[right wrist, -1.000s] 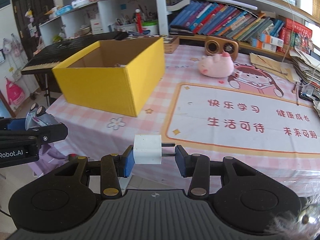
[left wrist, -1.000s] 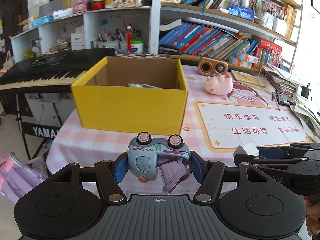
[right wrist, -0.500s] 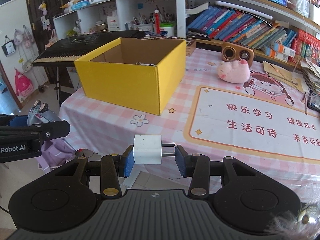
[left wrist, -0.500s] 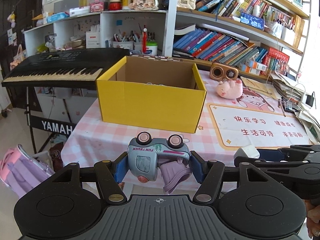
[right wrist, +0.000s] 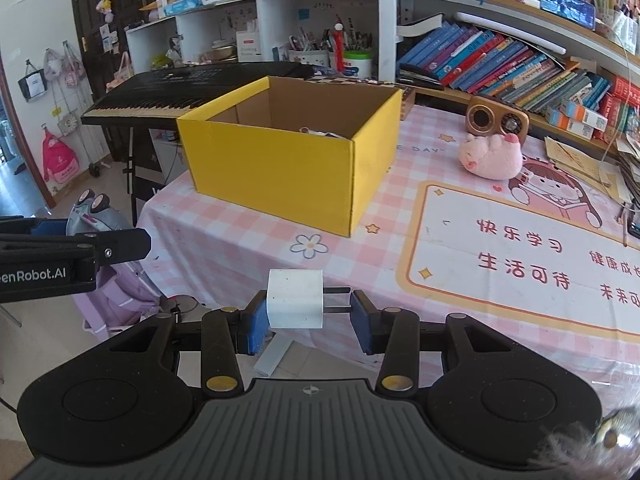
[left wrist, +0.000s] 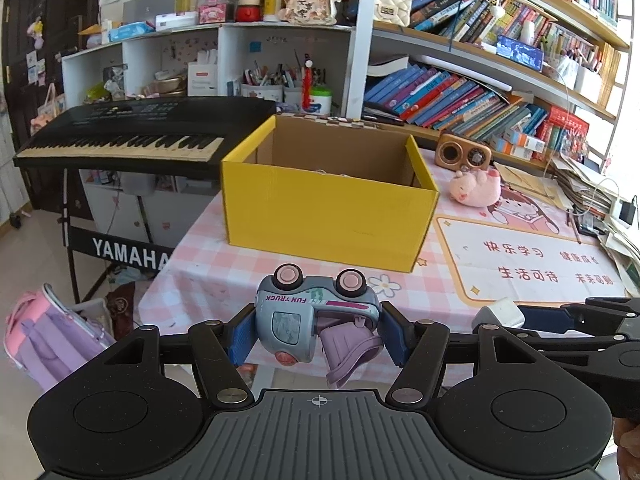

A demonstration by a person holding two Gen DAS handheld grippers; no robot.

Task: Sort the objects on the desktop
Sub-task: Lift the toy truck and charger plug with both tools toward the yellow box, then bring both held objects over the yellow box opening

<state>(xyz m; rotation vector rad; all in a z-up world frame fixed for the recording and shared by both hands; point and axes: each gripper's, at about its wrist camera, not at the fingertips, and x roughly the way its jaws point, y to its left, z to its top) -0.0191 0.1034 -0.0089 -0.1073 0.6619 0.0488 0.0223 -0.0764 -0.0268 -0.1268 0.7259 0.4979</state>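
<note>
Distance is what has changed: across the last second the yellow cardboard box (left wrist: 332, 204) has shrunk in both wrist views and more floor shows under the worktop (right wrist: 400, 216) edge, so I have drawn both hands back from it. My left tool (left wrist: 318, 330) pinches the upside-down toy truck (left wrist: 316, 318) by its ends, wheels up, with its lilac flap hanging loose. My right tool (right wrist: 306, 312) clamps the white charger plug (right wrist: 295, 299), one pad on its body and the other on its prongs. Neither grip has altered. My judgement: nothing has been dropped yet, and both things need to go back toward the box before release.

From the left wrist view the box stands at 12 o'clock, open at the top, something pale just visible inside. A pink plush pig (left wrist: 474, 190) lies at 2 o'clock on the worktop with a small wooden speaker (left wrist: 464, 156) behind it, and the printed desk mat (left wrist: 528, 260) spreads at 3 o'clock. A keyboard (left wrist: 132, 136) sits at 10 o'clock, off the worktop. Nothing blocks the path; the near box wall must be cleared, and the prong grip looks narrow.
</note>
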